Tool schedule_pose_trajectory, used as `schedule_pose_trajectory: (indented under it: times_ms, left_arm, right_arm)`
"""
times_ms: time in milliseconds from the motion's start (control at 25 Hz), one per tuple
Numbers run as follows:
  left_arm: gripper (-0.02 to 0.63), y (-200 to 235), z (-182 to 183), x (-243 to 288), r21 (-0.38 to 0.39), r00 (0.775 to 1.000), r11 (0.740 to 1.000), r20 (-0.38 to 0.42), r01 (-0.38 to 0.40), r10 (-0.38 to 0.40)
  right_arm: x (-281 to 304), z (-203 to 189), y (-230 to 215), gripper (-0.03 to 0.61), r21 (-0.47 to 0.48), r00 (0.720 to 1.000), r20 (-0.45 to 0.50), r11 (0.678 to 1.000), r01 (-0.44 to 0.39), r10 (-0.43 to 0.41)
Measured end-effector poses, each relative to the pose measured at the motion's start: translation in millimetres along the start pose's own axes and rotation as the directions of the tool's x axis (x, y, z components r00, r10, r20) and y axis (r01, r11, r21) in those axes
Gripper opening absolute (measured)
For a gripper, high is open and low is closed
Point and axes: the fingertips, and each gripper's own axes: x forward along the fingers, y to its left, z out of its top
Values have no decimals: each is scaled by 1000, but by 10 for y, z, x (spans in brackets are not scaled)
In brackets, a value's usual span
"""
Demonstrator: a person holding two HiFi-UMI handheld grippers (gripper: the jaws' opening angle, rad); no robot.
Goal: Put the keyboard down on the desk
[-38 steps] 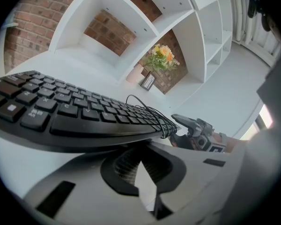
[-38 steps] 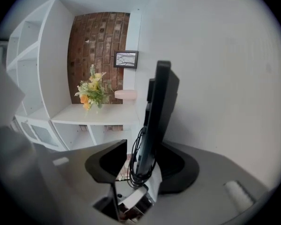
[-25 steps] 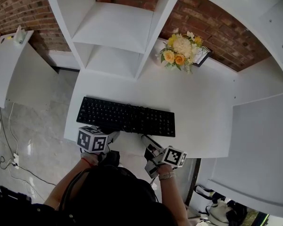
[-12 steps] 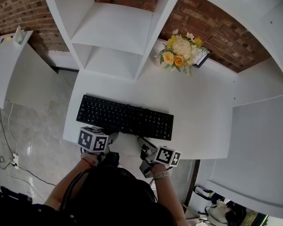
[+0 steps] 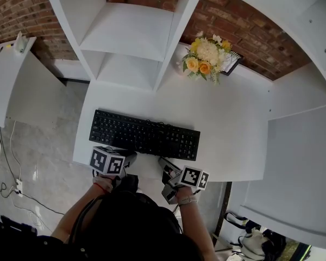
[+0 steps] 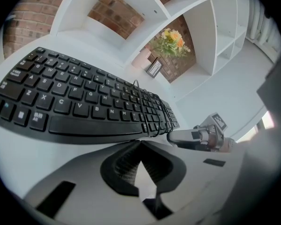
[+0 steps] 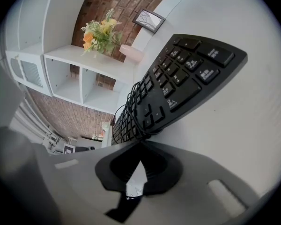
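The black keyboard (image 5: 145, 135) lies flat on the white desk (image 5: 228, 129), with a thin black cable wound around its middle (image 7: 131, 111). My left gripper (image 5: 132, 157) sits at the desk's front edge, just short of the keyboard's near left side, shut and empty. My right gripper (image 5: 164, 163) sits beside it, just short of the keyboard's near edge, also shut with nothing between its jaws. In the left gripper view the keyboard (image 6: 75, 102) fills the space ahead and the right gripper (image 6: 172, 136) shows at right. In the right gripper view the keyboard's end (image 7: 187, 74) lies ahead of the closed jaws.
A yellow and white bouquet (image 5: 206, 58) and a small picture frame (image 5: 232, 64) stand at the back of the desk against the brick wall. A white shelf unit (image 5: 130, 37) rises behind the keyboard. Floor with cables (image 5: 11, 167) lies to the left.
My right gripper has drawn back from the keyboard's front edge toward the desk's edge, and its jaws have closed. The keyboard and the left gripper have stayed put.
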Motion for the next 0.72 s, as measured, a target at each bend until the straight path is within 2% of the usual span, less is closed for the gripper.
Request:
schedule_pose_trajectory:
  times_ms: [320,440,560,720]
  left_arm:
    - [-5,-103,60,-60,-28,996,998,67,52,-50]
    - [-5,-90,76,-109,-1,994,999,100,36,-36]
    - [-5,-96,137,-178,44,986,999,164,31,-38]
    - [-5,-124,245,-285,105,968,994,251,5,-32]
  right_arm:
    - [-56,-8,47,2,-8,999,26,1000,-24,24]
    - [-90,-10,77,2,-17,998,49,999,-42,43]
    - [-131,37,168,2,-75,993,94,995,-70,77]
    - [-204,154,325,2,-217,981,164,974,-70,108]
